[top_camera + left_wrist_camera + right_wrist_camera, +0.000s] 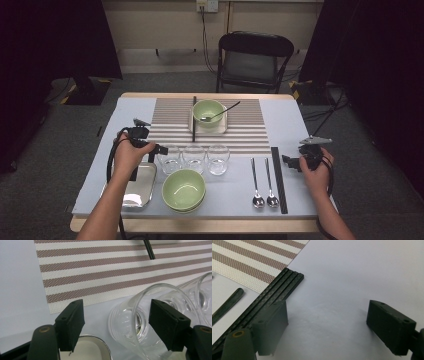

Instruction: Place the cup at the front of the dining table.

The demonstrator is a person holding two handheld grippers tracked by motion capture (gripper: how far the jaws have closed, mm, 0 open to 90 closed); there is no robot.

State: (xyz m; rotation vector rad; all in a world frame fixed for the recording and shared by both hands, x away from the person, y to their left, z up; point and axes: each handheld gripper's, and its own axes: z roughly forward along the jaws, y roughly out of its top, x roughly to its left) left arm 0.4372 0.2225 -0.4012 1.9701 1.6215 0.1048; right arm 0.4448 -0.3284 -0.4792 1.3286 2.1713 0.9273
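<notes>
The table (300,130) carries a striped placemat (240,132) at its far middle, and everything else is placed from that mat. On the mat's far part stands a green bowl (208,111) with a spoon (222,111) leaning in it, and a black chopstick (194,120) lies across the mat just left of that bowl. Off the mat's near left corner sits a steel tray (140,190), and beside it, near of the mat, a second green bowl (184,190). Along the mat's near edge stand three clear glass tumblers in a row; the left tumbler (135,317) is partly between the left gripper's (117,322) spread fingers (71,322), with one pad close by its rim and no pressing visible. Off the mat's near right corner lie two spoons (264,182) and a bundle of black chopsticks (274,295). The right gripper (327,325) hovers just right of those chopsticks, its fingers (389,325) spread wide over bare table, holding nothing.
</notes>
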